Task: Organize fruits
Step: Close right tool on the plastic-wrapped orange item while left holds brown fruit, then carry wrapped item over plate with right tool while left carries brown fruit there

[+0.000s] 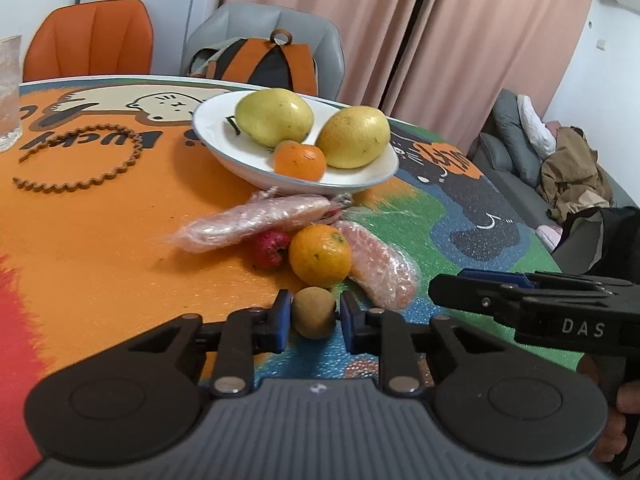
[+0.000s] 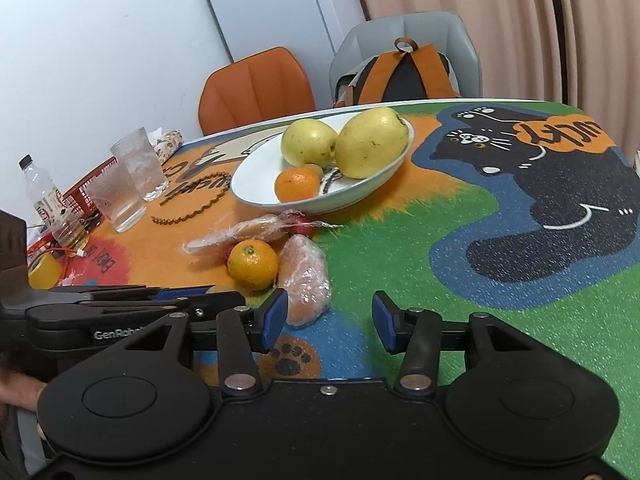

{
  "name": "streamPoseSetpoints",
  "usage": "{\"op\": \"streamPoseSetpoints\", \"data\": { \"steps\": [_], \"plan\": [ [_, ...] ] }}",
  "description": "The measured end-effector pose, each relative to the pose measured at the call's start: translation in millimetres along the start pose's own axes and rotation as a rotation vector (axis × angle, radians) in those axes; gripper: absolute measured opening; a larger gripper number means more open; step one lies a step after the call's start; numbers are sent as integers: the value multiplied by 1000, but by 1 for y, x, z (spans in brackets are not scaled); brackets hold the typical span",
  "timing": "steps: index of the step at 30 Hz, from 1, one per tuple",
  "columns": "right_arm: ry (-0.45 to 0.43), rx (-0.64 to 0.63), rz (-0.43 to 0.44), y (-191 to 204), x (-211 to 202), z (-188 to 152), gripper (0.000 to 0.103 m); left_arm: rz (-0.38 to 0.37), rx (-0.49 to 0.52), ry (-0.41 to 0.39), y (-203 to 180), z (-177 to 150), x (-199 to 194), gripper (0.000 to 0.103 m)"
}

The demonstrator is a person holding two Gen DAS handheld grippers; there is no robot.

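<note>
My left gripper (image 1: 314, 316) has its blue pads on both sides of a small brown kiwi (image 1: 314, 312), low over the table's near edge. A white bowl (image 1: 360, 184) behind holds two yellow pears (image 1: 274, 117) and a small orange (image 1: 299, 161). Between them lie an orange (image 1: 320, 255), a red fruit (image 1: 271, 249) and two plastic-wrapped fruit pieces (image 1: 252, 221). My right gripper (image 2: 330, 322) is open and empty above the mat, next to a wrapped piece (image 2: 306, 280) and the orange (image 2: 253, 265). The bowl (image 2: 256, 196) is farther back.
Two glasses (image 2: 138, 164), a bottle (image 2: 42, 196) and a red basket (image 2: 82, 196) stand at the table's left. A brown toothed ring (image 1: 76, 168) lies on the mat. An orange chair (image 1: 90, 40) and a grey chair with a backpack (image 1: 272, 60) are behind the table.
</note>
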State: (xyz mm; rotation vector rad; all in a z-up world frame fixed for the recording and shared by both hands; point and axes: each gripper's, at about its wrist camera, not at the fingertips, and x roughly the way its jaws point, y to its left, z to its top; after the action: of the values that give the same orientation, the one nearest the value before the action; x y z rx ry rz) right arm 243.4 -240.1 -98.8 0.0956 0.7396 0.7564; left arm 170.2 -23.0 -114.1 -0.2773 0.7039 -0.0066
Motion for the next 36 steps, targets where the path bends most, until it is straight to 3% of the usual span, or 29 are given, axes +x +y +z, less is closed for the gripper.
{"op": "streamPoseSetpoints", "data": {
  "steps": [7,30,36],
  "plan": [
    [11,-26,0,9,11,2,54,17,-18,-40,12,4,-15,24],
    [39,-148,-32,35,46,5,54,100,-89,-102,40,4,-42,24],
    [41,-182,-76,39,45,5,33,116,-104,-113,48,5,-49,24]
  ]
}}
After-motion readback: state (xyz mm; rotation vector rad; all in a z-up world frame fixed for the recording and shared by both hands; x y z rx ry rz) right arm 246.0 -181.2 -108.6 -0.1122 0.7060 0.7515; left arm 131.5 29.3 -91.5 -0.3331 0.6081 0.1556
